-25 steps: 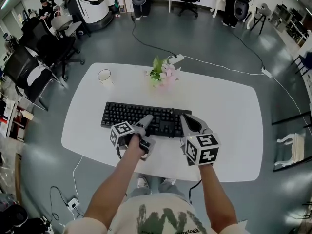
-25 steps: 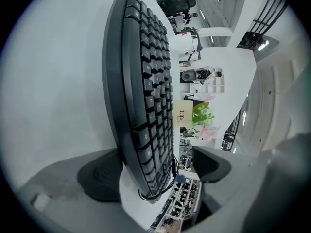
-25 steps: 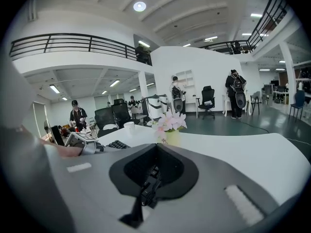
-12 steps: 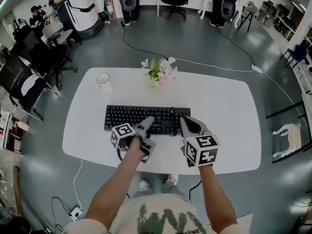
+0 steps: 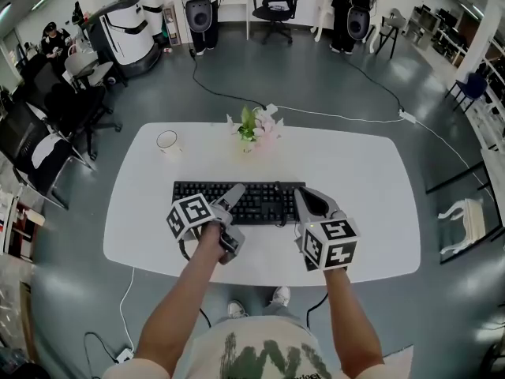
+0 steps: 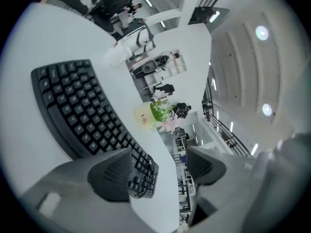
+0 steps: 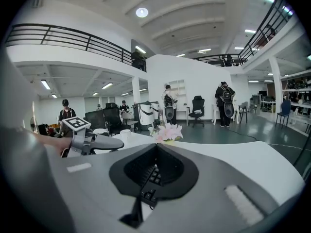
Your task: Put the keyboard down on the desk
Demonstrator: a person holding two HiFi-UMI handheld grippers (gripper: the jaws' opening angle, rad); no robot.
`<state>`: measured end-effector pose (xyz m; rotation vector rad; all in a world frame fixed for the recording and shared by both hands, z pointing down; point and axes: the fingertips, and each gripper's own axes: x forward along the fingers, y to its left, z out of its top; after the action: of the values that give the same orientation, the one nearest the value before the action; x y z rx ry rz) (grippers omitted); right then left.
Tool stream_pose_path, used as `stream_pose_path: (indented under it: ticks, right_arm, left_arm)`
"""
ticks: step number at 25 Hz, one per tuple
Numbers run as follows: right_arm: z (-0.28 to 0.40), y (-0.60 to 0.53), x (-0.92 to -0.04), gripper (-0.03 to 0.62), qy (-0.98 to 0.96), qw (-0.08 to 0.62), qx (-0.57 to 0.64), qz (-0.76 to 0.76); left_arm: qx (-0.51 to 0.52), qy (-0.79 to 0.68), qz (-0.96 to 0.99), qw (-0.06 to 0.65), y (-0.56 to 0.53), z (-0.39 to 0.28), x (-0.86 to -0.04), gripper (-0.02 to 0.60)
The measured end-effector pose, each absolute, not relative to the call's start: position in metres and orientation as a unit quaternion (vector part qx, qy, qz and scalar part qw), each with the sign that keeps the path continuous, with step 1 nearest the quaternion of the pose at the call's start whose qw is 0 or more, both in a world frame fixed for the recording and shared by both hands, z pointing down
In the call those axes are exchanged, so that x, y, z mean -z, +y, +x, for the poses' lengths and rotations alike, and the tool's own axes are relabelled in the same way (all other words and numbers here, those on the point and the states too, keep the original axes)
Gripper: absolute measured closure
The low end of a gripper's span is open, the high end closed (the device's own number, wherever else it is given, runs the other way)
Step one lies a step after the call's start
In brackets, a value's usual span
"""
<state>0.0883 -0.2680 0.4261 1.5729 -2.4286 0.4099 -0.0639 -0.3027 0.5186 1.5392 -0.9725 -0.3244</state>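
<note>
Head view: black keyboard point(image 5: 237, 200) flat on the white desk point(image 5: 371, 204), mid-frame, long side running left to right. Left gripper point(image 5: 233, 191) just left of centre, gripped in a hand, tips over the keyboard's near edge. Right gripper point(image 5: 303, 199) right of centre, nose at the keyboard's right end. White mug point(image 5: 167, 140) toward the upper left of the desk. Pot of flowers point(image 5: 256, 125) above the keyboard, apart from it. Grey floor, office chairs and cables all around.

Left gripper view: jaws spread wide, one pad at lower centre-left, the other at lower centre-right. Nothing pinched between them, only the desk's edge and the room beyond. Keyboard slanting across the left half of the frame, its lower end and a loop of cable just behind the left-hand pad. Flowers at centre, past the keyboard.

Right gripper view: jaws pressed close, dark pads meeting at their tips in mid-frame, with a few keys of the keyboard's end pinched in the hollow between them. Left gripper at the left edge of the frame, marker cube on top. Flowers just above the pads, with people and chairs far behind.
</note>
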Motion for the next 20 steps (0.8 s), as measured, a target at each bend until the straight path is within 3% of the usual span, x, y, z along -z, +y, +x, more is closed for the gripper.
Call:
stream_pose_path:
  ticks: [11,20]
  right_arm:
    - [0.095,-0.275,-0.385,0.595,-0.83,0.089,-0.099,0.541]
    - [0.102,-0.282,-0.369,0.595,-0.83,0.083,-0.08,0.546]
  left_arm:
    - [-0.003,-0.468,0.816,0.34,-0.317,-0.075,-0.439,0.355]
    - [-0.079,-0.487,0.851,0.18,-0.318,-0.075,-0.408,0.474]
